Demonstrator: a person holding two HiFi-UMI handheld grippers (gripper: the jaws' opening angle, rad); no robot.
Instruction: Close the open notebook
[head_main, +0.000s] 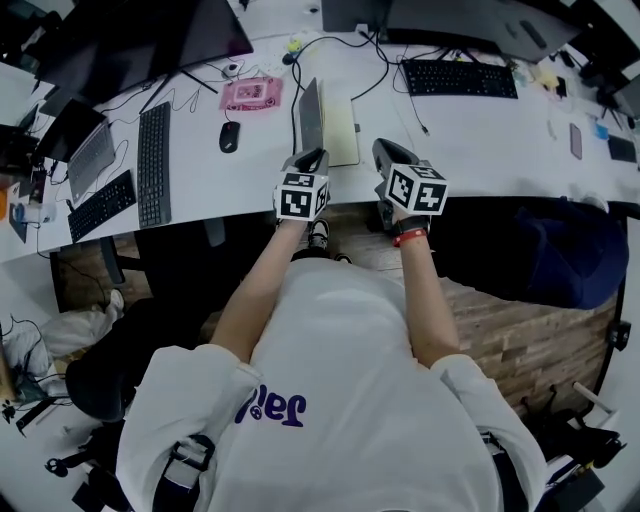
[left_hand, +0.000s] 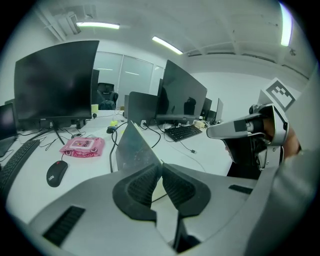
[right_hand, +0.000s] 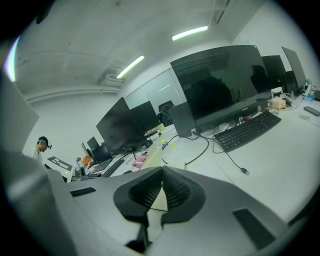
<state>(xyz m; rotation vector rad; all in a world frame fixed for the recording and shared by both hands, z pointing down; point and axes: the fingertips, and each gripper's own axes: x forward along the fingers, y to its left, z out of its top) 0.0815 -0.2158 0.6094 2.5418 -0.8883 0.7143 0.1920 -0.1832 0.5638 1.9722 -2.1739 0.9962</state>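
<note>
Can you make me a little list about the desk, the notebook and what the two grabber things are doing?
Place: white desk
Notebook: open, pale page lying flat
Cover: dark, standing almost upright on the notebook's left side
Left gripper: fingers closed on the cover's near edge
Right gripper: fingers together, nothing in them
Nearby: mouse, pink pack, keyboard
Notebook closed: not yet
</note>
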